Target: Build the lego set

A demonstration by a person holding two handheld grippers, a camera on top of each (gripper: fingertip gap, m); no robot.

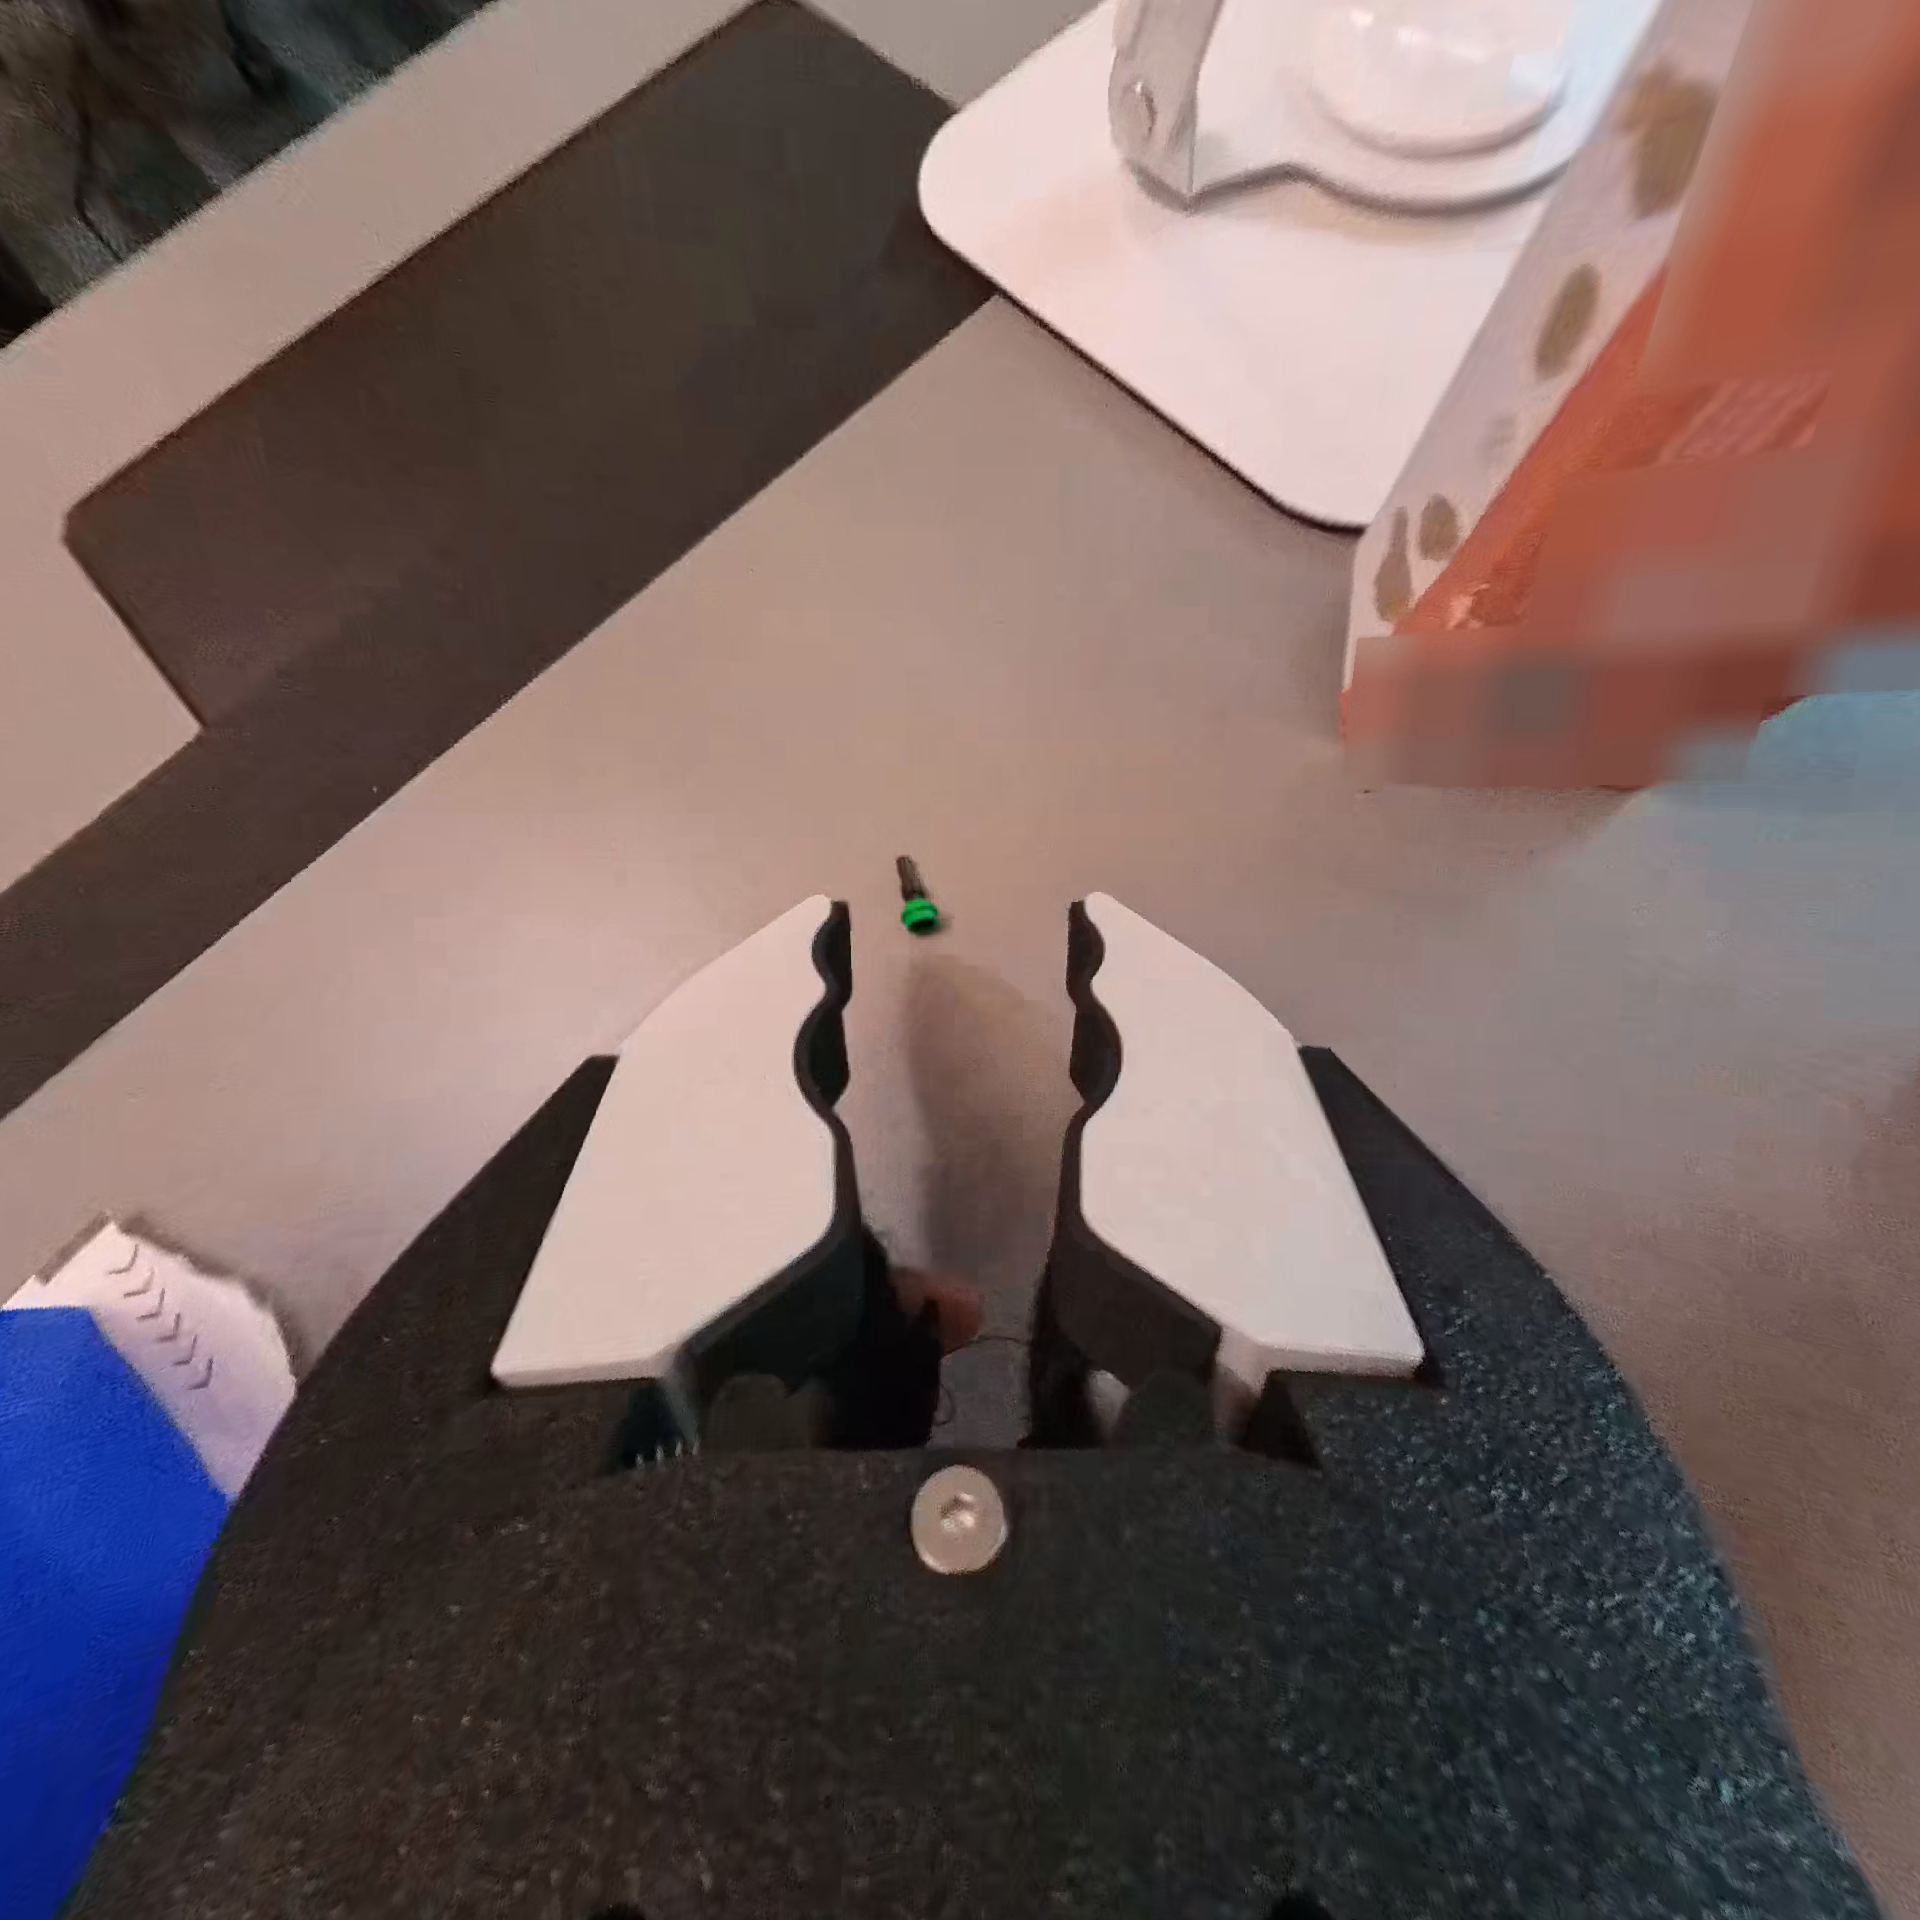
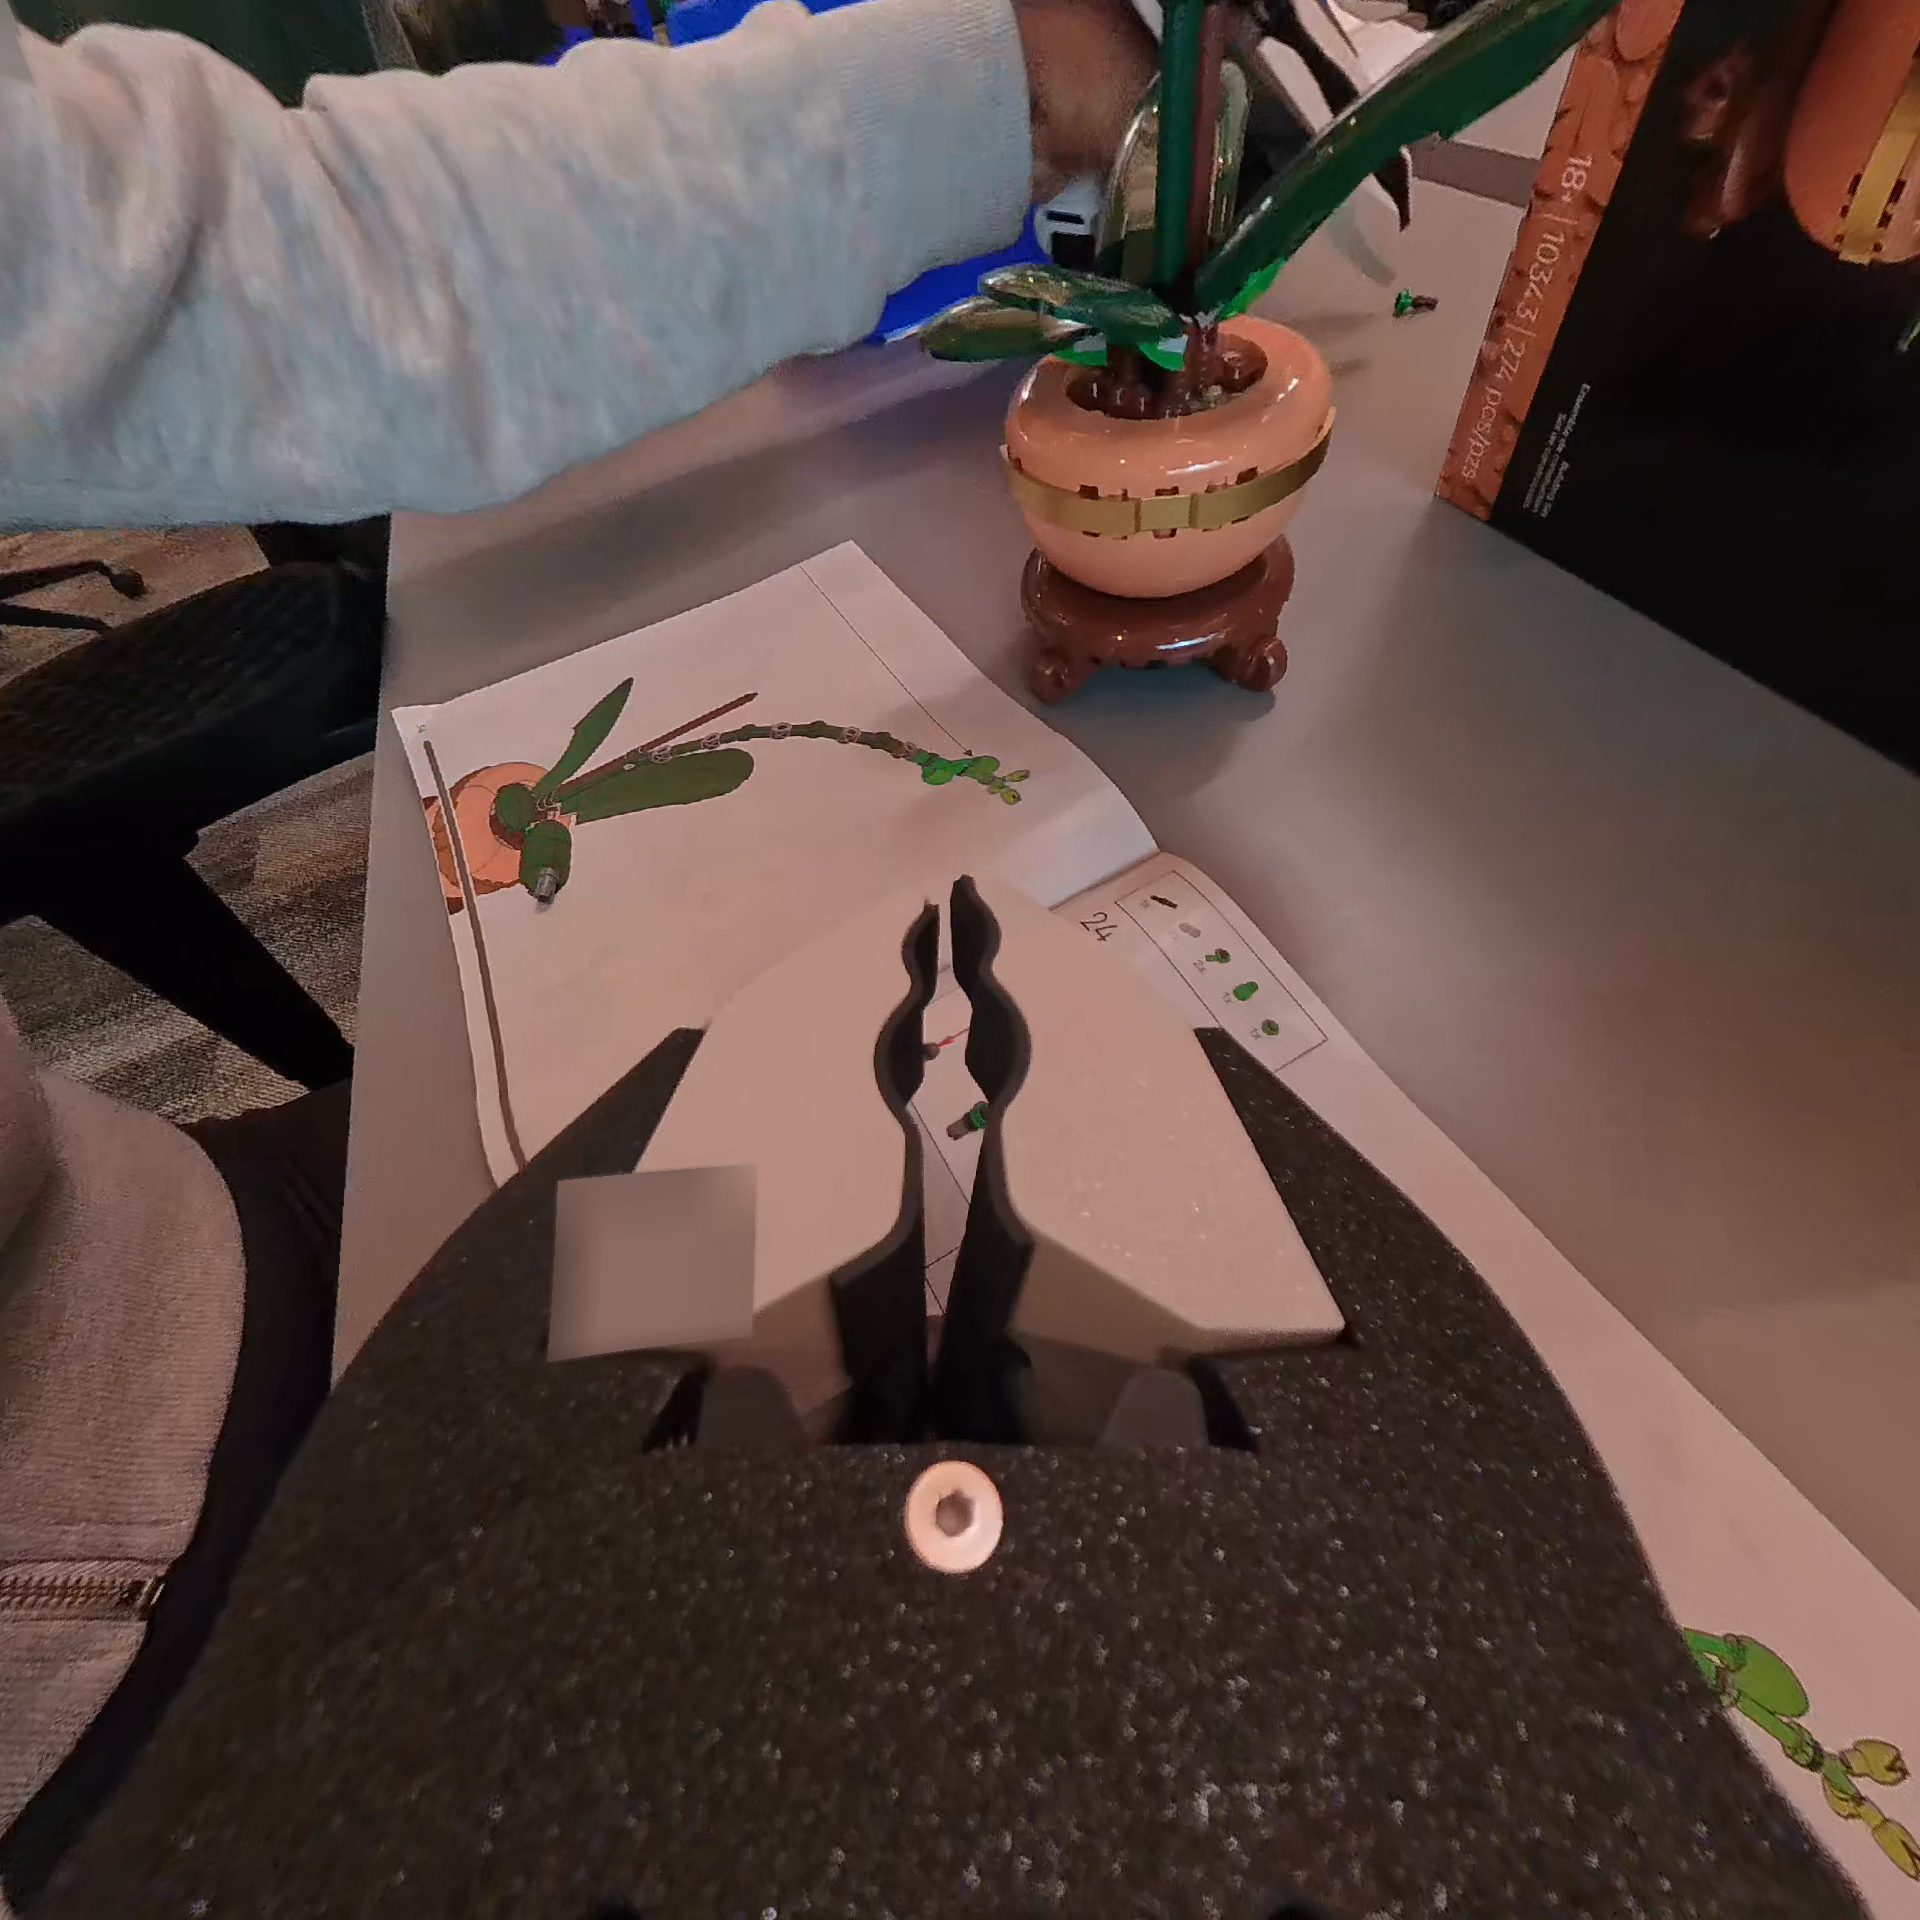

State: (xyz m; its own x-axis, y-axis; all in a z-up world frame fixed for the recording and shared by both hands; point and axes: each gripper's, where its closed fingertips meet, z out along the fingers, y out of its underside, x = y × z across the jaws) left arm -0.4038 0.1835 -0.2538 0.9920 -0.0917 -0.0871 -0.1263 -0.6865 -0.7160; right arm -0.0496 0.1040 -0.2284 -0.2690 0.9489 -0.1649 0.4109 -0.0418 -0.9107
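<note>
Left tongs (image 1: 958, 914) gape over the counter (image 1: 1143, 831), a green-tipped pin (image 1: 912, 899) just beyond; right tongs (image 2: 948, 914) hover clenched, bare, above a booklet (image 2: 727, 883).

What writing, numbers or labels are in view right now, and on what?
Dark box: light print runs along its orange edge; not transcribed here.
Open booklet: a printed number beside the parts panel; not transcribed.
Orange-and-white box: print too blurred to read.

My two speckled black grippers, left (image 1: 958, 914) and right (image 2: 948, 914), carry pale fingers, wavy dark pads and silver screws (image 1: 958, 1521); my sleeve (image 2: 499, 249) looks light grey knit.
</note>
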